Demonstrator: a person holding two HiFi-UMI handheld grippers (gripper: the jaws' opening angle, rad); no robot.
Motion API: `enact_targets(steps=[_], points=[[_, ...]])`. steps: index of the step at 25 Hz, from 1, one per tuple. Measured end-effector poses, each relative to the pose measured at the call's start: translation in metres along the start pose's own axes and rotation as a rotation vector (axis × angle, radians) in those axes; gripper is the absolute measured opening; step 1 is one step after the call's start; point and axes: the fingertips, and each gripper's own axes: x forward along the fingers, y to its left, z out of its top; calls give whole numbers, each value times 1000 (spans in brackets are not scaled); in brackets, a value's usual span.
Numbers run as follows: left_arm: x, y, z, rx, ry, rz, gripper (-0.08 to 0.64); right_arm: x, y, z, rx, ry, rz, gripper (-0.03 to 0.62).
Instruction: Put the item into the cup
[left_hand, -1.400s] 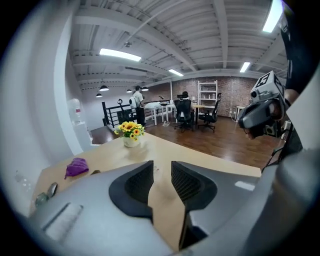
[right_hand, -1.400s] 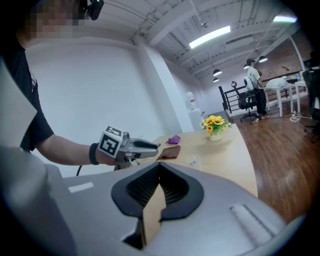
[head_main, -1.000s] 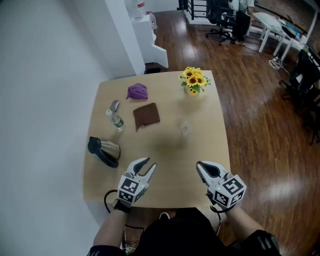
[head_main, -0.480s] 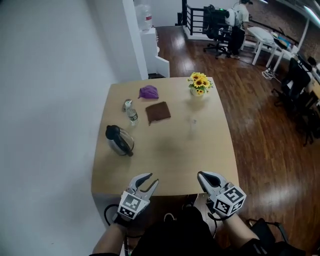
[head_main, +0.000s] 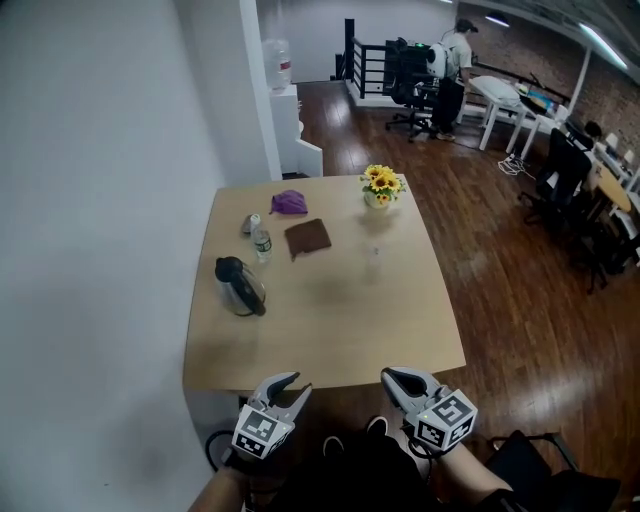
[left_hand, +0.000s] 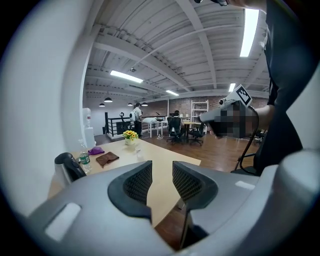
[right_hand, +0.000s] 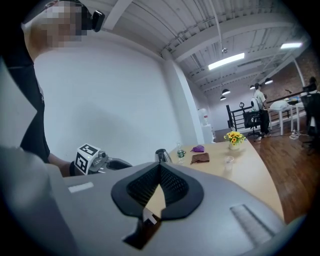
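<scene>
A small clear cup (head_main: 373, 260) stands on the light wooden table (head_main: 400, 330), right of its middle; the right gripper view also shows the cup (right_hand: 229, 160). A purple crumpled item (head_main: 289, 202) and a brown cloth (head_main: 307, 238) lie at the far side. Both grippers hang off the near edge, well short of all of these. My left gripper (head_main: 295, 386) is open with nothing between its jaws; in its own view the left gripper (left_hand: 161, 169) shows a clear gap. My right gripper (head_main: 386, 375) is shut and empty, and in its own view the right gripper (right_hand: 160, 166) has its tips touching.
A black and steel kettle (head_main: 240, 286) and a small water bottle (head_main: 262, 243) stand on the table's left side. A pot of yellow flowers (head_main: 379, 186) sits at the far edge. A white wall runs along the left. Office chairs, desks and a person are far behind.
Both grippers have drawn back from over the table's near part to off its near edge. The table now sits farther off in the head view. Jaws look unchanged.
</scene>
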Motion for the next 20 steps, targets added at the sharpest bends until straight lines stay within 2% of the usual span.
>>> enact_targets(steps=[11,20], points=[[-19,-56,19,-22,-47,18,123,-50,27,-13,-65,38,47,8],[-27,-92,28,6,-60,29,121,-80,33,-16,-83,30,69,8]])
